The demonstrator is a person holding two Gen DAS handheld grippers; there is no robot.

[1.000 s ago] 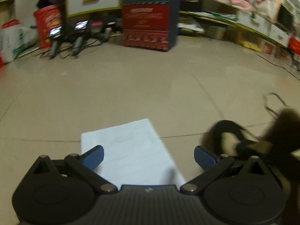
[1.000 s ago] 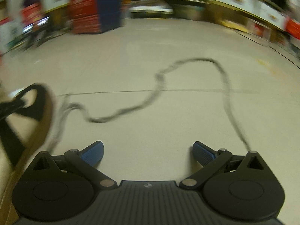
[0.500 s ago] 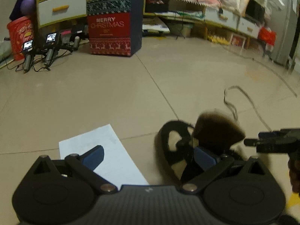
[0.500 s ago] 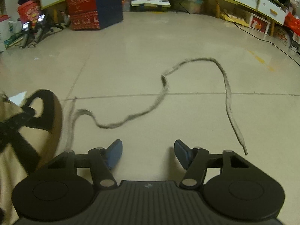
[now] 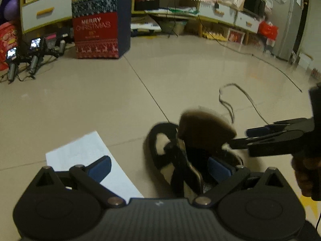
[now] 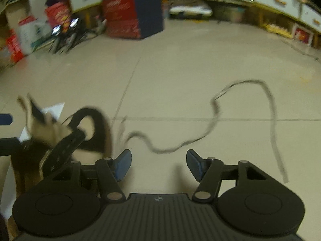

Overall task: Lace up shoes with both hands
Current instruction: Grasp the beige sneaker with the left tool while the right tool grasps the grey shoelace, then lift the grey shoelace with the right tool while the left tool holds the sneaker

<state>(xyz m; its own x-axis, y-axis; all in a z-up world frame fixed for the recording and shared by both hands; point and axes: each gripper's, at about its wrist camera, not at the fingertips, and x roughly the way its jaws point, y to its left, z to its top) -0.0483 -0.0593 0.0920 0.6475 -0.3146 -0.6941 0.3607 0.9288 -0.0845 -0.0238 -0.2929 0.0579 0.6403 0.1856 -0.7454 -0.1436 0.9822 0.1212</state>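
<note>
A black and cream shoe (image 5: 170, 152) with a brown tongue (image 5: 202, 128) lies on the tiled floor. Its grey lace (image 6: 214, 120) trails loose in a long curl over the tiles to the right and also shows behind the shoe (image 5: 230, 102). My left gripper (image 5: 159, 167) is open just above the shoe, with its right pad (image 5: 218, 169) over the shoe's mouth. My right gripper (image 6: 158, 164) is open and holds nothing, with the shoe (image 6: 60, 140) blurred at its left. From the side, the right gripper (image 5: 240, 136) reaches in beside the tongue.
A white sheet of paper (image 5: 86, 154) lies on the floor left of the shoe. A red and blue Christmas box (image 5: 98, 34) stands at the back, with small camera stands (image 5: 34, 56) and cables to its left. Low cabinets line the far wall.
The left view has swung right and closed in on the shoe, now under its fingers. The right gripper's fingers have narrowed and it has moved toward the shoe.
</note>
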